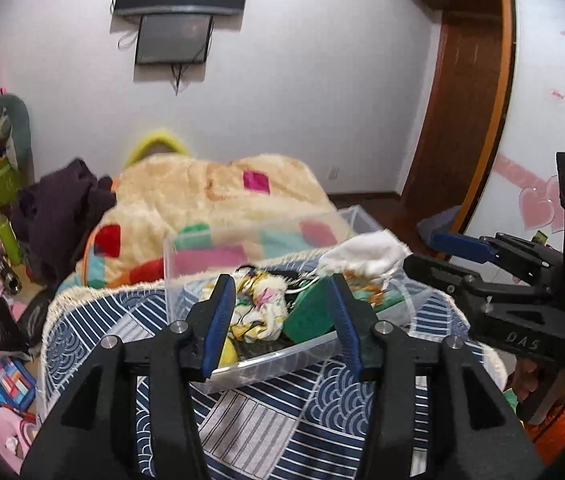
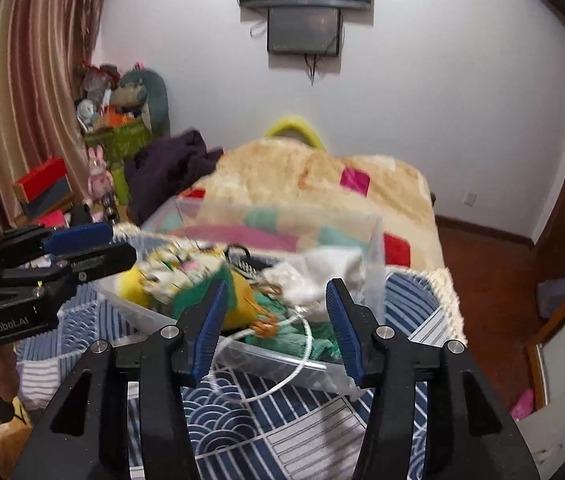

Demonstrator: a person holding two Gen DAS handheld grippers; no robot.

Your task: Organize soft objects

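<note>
I hold my left gripper (image 1: 280, 316) just in front of the clear plastic bin (image 1: 266, 364), with its blue pads spread apart and nothing between them. My right gripper (image 2: 276, 326) is at the near edge of the same bin (image 2: 374, 248), also with the jaws wide apart and empty. In the left wrist view the right gripper (image 1: 434, 254) comes in from the right of the bin, and its tips are close to the white cloth (image 1: 366, 254) that hangs over the bin's right rim; I cannot tell if they touch it.

The bin stands on a blue patterned cover (image 1: 250, 420) on the bed. Inside it the soft objects lie in a heap: a printed cloth (image 1: 260, 308), a green piece (image 1: 308, 316), something yellow (image 2: 132, 286) at the left side of the bin, and more green fabric (image 2: 282, 338) near the front. This heap is blurred in the right wrist view, so I cannot separate the single pieces well. A white cord (image 2: 278, 376) hangs out over the front wall of the bin onto the cover.

Behind the bin lies a fluffy cream blanket (image 1: 202, 196) with colored squares, seen partly through the bin's clear walls. A dark purple garment (image 1: 62, 208) is left of the blanket.
</note>
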